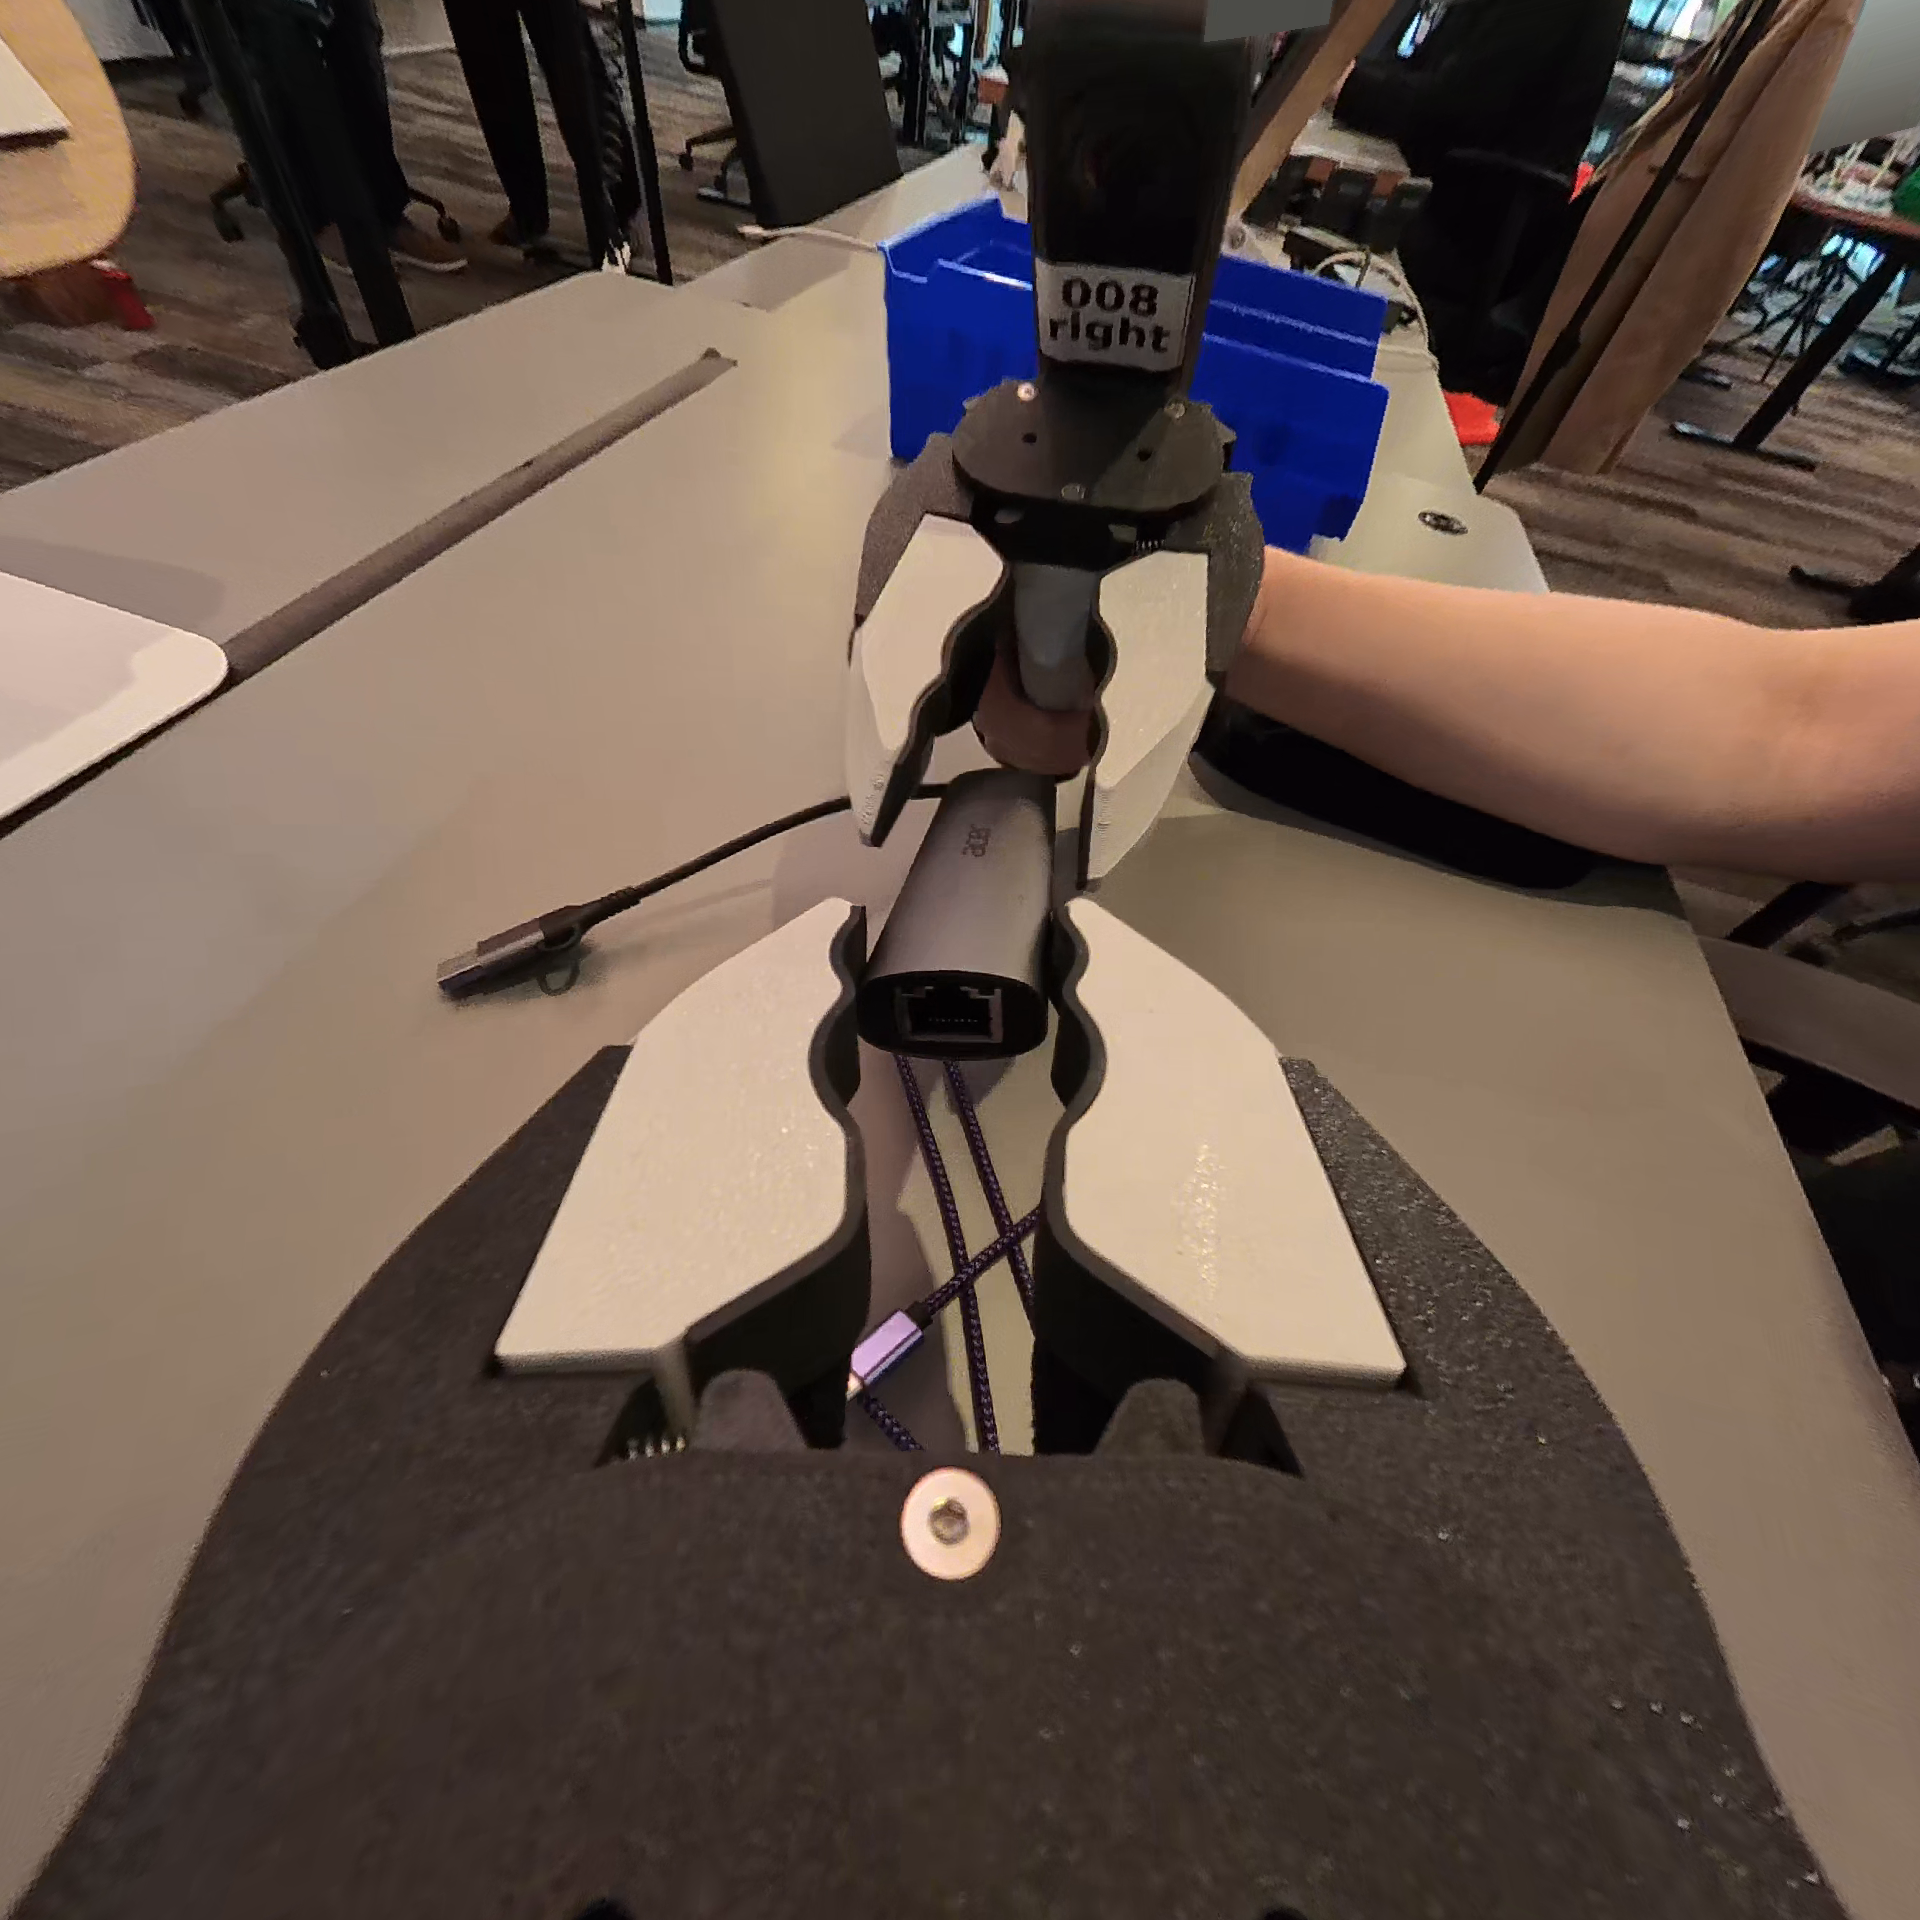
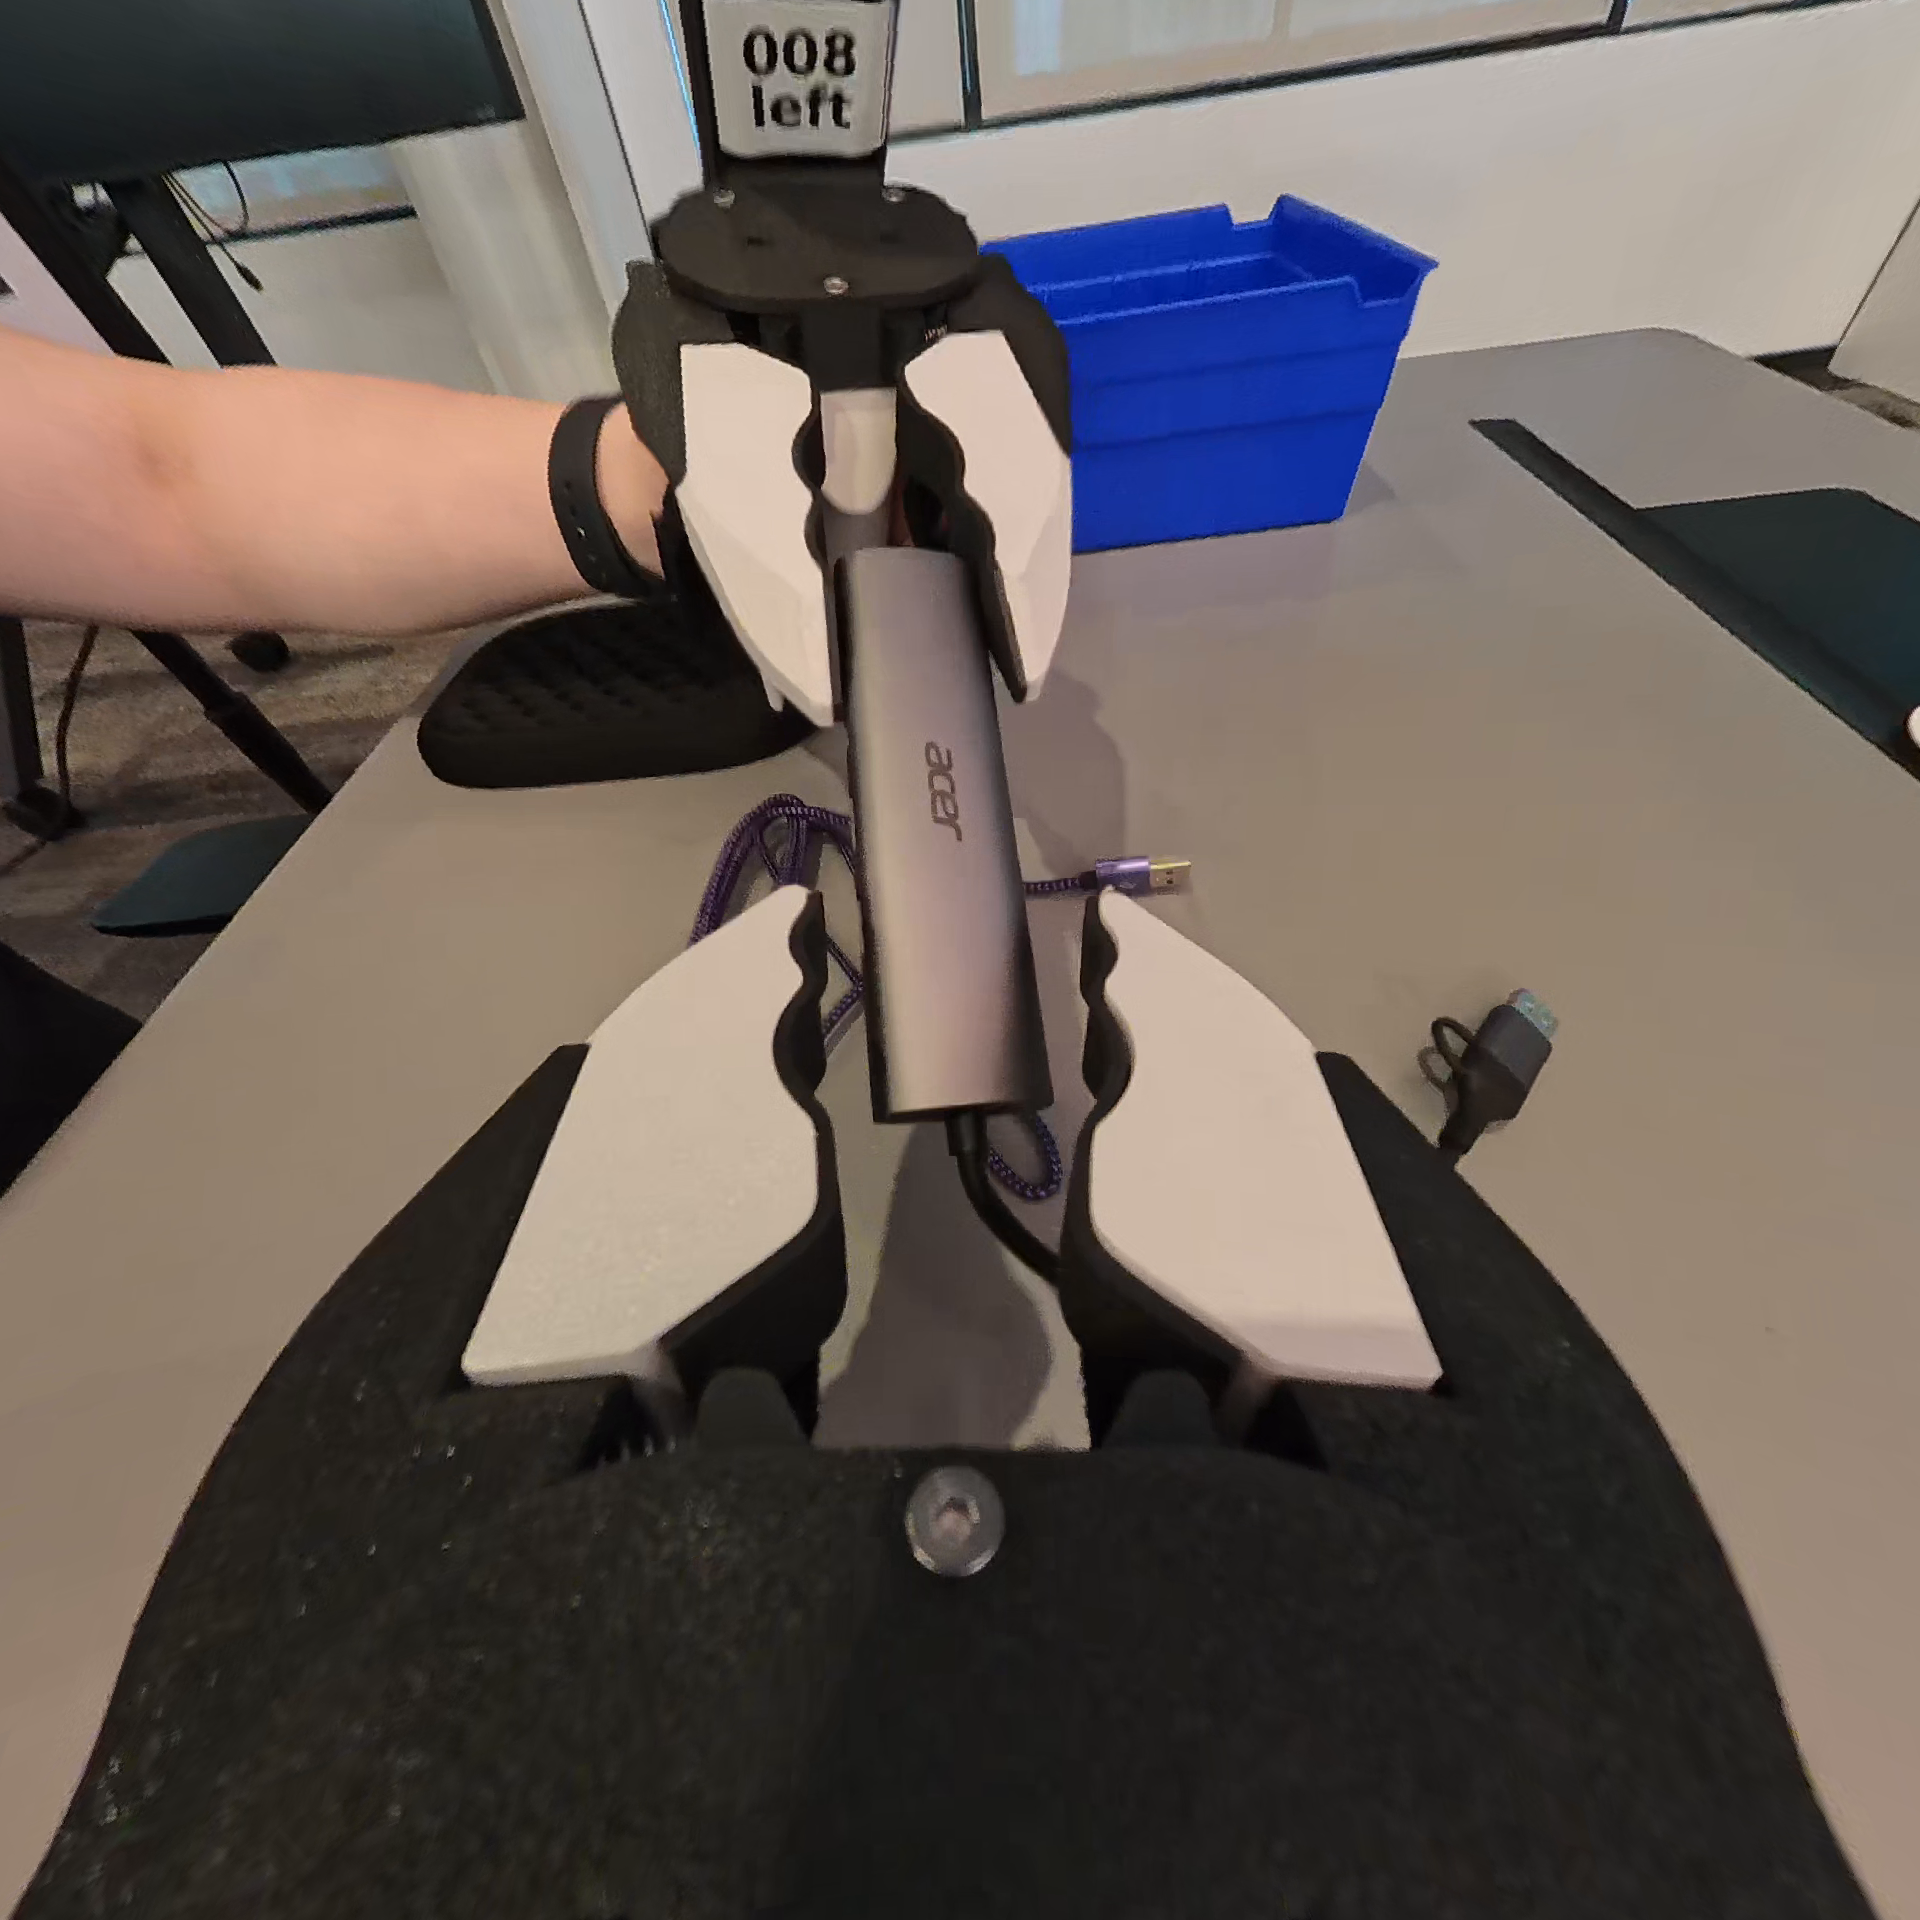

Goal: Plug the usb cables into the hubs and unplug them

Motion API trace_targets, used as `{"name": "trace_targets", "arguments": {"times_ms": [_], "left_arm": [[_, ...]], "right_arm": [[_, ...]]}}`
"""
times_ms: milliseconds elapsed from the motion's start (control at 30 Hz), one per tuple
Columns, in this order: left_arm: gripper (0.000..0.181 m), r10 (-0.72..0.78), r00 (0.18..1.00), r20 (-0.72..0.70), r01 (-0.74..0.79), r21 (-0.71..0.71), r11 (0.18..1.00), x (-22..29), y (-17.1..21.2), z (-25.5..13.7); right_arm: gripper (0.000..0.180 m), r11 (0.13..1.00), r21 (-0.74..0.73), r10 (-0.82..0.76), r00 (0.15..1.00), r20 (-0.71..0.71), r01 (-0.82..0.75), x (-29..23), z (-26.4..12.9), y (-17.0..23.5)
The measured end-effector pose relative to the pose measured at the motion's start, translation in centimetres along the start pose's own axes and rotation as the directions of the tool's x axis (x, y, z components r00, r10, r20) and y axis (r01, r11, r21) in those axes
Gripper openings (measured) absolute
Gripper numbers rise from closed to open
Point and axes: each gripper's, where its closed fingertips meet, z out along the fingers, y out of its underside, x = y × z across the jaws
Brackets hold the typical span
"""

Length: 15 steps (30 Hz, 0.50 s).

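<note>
Grey desk (image 1: 520, 644) fills both views, set in an office with patterned carpet, black stands and people's legs at the back of the left wrist view, and white walls and windows behind in the right wrist view. Taking the hub as the landmark, a blue plastic bin (image 2: 1226, 384) stands on the desk well beyond it, and a black mesh chair back (image 2: 592, 696) rises at the desk edge on its left in the right wrist view. Both grippers face each other along the hub, each held on a bare forearm reaching in from the side. Held clear above the desk, the grey USB hub (image 2: 935, 842) lies between them: the left gripper (image 1: 951, 987) clamps its jaws on the end with the network port, while the right gripper (image 2: 951, 987) has its jaws spread to either side of the cable end, not touching it in the right wrist view. From that end the hub's own black cable (image 2: 997, 1195) drops to the desk, its plug (image 2: 1507, 1049) lying off to the right of the hub in the right wrist view. Under the hub a purple braided USB cable (image 2: 769, 842) is coiled on the desk, its purple plug (image 2: 1143, 873) just beside the hub, unplugged.
</note>
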Motion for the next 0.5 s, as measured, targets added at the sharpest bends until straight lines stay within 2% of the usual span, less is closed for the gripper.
{"name": "trace_targets", "arguments": {"times_ms": [167, 333, 400, 500], "left_arm": [[0.033, 0.0, 1.0, 0.011, 0.0, 0.045, 0.999, -0.2, -0.7, -0.6], [0.033, -0.003, 1.0, 0.01, 0.002, 0.059, 0.998, -0.2, -1.0, -1.0], [0.033, -0.006, 1.0, 0.009, 0.006, 0.037, 0.999, -0.3, -0.5, -0.8], [0.033, -0.008, 1.0, 0.005, 0.007, 0.012, 1.0, -0.2, 0.4, -0.5]], "right_arm": [[0.047, 0.99, 0.106, 0.088, 0.995, 0.04, -0.092, 0.4, -0.6, -0.9], [0.046, 0.983, 0.17, 0.068, 0.998, -0.006, -0.066, 1.3, -2.3, -1.7], [0.045, 0.987, 0.154, 0.058, 0.998, -0.005, -0.056, 1.1, -2.3, -1.4], [0.051, 0.999, 0.036, 0.024, 1.0, 0.017, -0.024, 0.1, -0.4, 0.3]]}}
